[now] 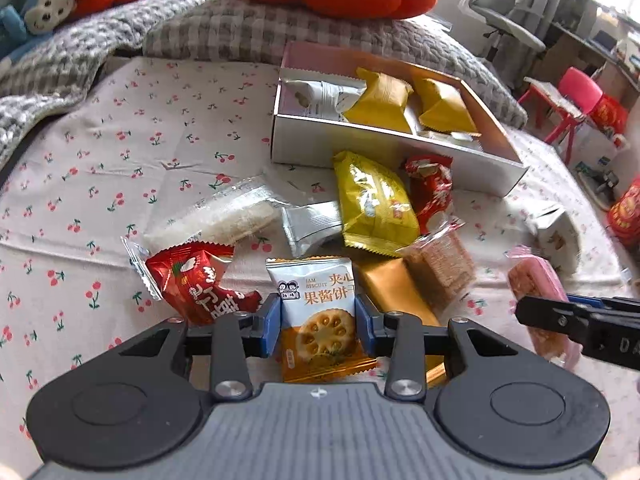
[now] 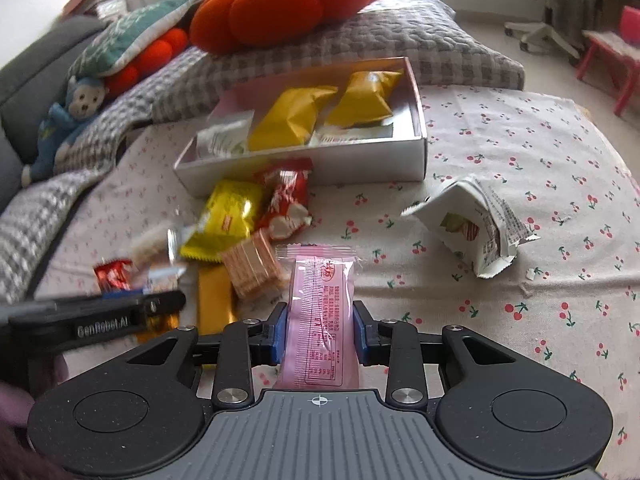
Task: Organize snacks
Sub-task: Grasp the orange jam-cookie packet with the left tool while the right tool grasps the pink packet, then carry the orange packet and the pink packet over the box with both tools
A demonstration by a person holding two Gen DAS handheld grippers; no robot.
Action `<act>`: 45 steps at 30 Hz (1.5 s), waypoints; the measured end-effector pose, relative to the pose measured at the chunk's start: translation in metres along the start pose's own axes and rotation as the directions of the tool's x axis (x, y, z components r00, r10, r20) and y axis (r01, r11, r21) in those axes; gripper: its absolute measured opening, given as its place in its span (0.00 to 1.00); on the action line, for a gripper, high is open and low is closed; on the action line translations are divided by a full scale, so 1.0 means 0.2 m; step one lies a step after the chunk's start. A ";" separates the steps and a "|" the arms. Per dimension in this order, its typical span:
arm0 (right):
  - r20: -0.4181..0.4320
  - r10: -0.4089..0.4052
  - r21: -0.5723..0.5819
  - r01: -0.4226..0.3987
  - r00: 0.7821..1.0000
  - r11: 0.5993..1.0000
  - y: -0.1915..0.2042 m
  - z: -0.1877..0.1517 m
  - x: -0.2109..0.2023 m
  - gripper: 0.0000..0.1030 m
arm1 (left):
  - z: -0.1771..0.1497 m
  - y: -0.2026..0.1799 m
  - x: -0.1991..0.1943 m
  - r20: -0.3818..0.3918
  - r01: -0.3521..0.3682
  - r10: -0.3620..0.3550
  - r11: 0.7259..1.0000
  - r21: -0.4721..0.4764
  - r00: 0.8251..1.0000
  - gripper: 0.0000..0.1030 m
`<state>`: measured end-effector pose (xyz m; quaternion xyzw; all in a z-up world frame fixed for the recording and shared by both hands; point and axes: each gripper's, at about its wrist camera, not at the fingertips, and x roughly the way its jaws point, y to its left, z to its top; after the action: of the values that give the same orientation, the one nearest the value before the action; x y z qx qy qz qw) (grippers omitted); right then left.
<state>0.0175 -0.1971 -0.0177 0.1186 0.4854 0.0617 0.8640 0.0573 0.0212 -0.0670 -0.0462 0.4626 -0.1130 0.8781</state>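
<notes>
My left gripper (image 1: 318, 322) is shut on a white-and-orange jam biscuit packet (image 1: 320, 320), low over the cherry-print sheet. My right gripper (image 2: 320, 332) is shut on a pink snack packet (image 2: 318, 320); it also shows in the left wrist view (image 1: 538, 292). A white open box (image 1: 396, 144) (image 2: 304, 164) farther back holds yellow packets (image 2: 296, 116) and white ones. Loose snacks lie in front of it: a yellow packet (image 1: 374, 204), a red one (image 1: 432, 188), a red packet at the left (image 1: 196, 284), a silver one (image 1: 312, 224), a clear rice bar (image 1: 224, 216), a wafer pack (image 1: 440, 268) and a gold bar (image 1: 392, 288).
A torn white wrapper (image 2: 476, 224) lies on the sheet to the right. Grey checked pillows (image 2: 360, 44), an orange pumpkin cushion (image 2: 280, 4) and a blue plush toy (image 2: 68, 120) sit behind the box. A red stool (image 2: 612, 56) and a chair stand beyond the bed.
</notes>
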 end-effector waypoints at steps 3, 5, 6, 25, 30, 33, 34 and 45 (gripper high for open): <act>0.016 0.020 0.042 -0.021 1.000 0.999 0.00 0.07 -0.04 0.30 | 0.03 0.00 -0.04 -0.002 0.036 -0.036 0.999 -0.017 0.999 0.34; 0.028 0.025 0.065 -0.027 0.999 0.998 0.01 0.12 -0.06 0.30 | 0.06 0.00 -0.07 0.001 0.058 -0.058 0.998 -0.036 0.998 0.34; 0.032 0.028 0.079 -0.030 0.999 0.996 0.01 0.14 -0.07 0.30 | 0.07 0.00 -0.09 0.004 0.069 -0.068 0.996 -0.051 0.998 0.35; 0.219 0.009 0.310 -0.078 0.976 0.948 -0.03 0.54 -0.01 0.30 | 0.46 -0.01 0.01 0.111 0.210 -0.193 0.963 -0.171 0.975 0.35; 0.239 -0.017 0.343 -0.068 0.971 0.937 -0.11 0.57 0.05 0.30 | 0.55 -0.05 0.11 0.139 0.200 -0.176 0.962 -0.187 0.975 0.35; 0.238 -0.019 0.357 -0.070 0.971 0.931 -0.18 0.58 0.10 0.30 | 0.65 -0.09 0.16 0.150 0.132 -0.114 0.985 -0.113 0.982 0.35; 0.235 -0.024 0.360 -0.064 0.972 0.931 -0.20 0.58 0.11 0.30 | 0.68 -0.09 0.18 0.161 0.106 -0.091 0.990 -0.089 0.983 0.35; 0.202 0.033 0.369 -0.108 0.979 0.923 -0.32 0.66 0.30 0.30 | 0.89 -0.10 0.37 0.170 0.039 -0.031 0.998 -0.039 0.985 0.35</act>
<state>0.1601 -0.2649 -0.0182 0.3055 0.3980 -0.0135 0.8649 0.2410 -0.0198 -0.0230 -0.0824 0.3879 -0.1143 0.9109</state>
